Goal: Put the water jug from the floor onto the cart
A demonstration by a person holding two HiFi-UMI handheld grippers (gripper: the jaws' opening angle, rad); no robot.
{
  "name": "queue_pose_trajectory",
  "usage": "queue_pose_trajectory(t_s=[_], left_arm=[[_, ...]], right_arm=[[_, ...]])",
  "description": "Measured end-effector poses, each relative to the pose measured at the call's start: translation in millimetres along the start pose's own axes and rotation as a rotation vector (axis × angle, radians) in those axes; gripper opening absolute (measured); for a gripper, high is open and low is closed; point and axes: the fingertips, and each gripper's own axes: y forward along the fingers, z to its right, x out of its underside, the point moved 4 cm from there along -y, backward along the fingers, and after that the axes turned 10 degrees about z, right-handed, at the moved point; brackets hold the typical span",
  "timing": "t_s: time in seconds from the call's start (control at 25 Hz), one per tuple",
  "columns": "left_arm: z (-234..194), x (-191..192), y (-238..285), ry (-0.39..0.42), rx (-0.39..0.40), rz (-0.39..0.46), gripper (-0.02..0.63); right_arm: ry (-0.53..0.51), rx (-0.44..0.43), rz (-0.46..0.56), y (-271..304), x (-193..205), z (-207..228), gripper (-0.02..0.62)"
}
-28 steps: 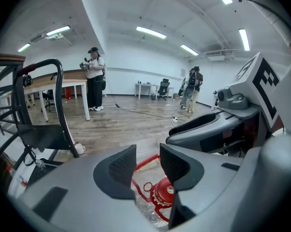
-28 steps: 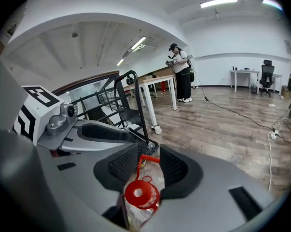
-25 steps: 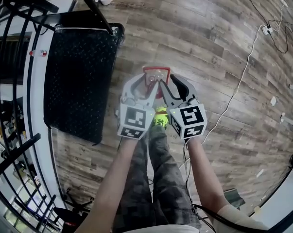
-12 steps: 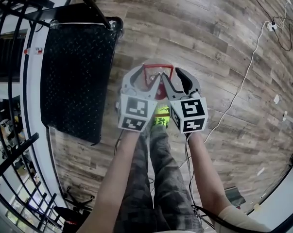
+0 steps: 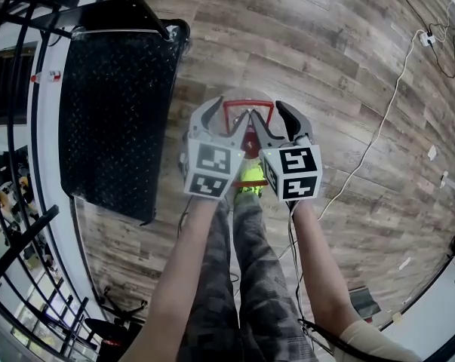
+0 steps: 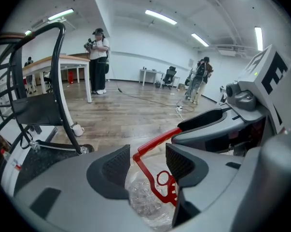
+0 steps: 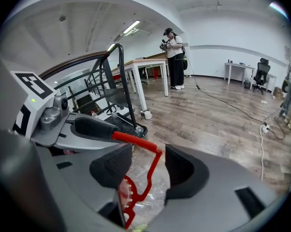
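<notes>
Wood floor [image 5: 318,59] right of the black cart [image 5: 114,111] lies open, crossed farther right by a white cable [image 5: 373,130]; the cart's upright handle [image 5: 140,6] bars its far end.

**Jug handle between 2 pairs of jaws**

The left gripper [image 5: 227,118] and right gripper [image 5: 268,116] sit side by side, each with jaws just opened wider. The water jug [image 6: 144,201] stands on the floor [image 5: 325,66] below both pairs. Its handle [image 6: 155,141] rises between each pair, clear of the pads. The cart [image 5: 114,104] lies left of the left jaws, and a cable [image 5: 378,119] runs right of the right jaws.
</notes>
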Motion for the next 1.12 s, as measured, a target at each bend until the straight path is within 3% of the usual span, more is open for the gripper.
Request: queue_pose_trajectory(t_s=[0.6, 0.76, 0.92, 1.12], left_arm=[[-4, 17, 28, -0.037, 0.066, -0.049, 0.204], [-4, 15, 31, -0.042, 0.076, -0.036, 0.202], [-5, 10, 27, -0.050, 0.071, 0.003, 0.178], [-3, 10, 13, 0.050, 0.036, -0.002, 0.109]], right_arm=[[0.027, 0.004, -0.072, 25, 23, 19, 0.195], [0.013, -0.007, -0.072, 29, 24, 15, 0.117], [0.037, 0.008, -0.041, 27, 20, 14, 0.082], [0.081, -0.008, -0.003, 17, 18, 9, 0.042]])
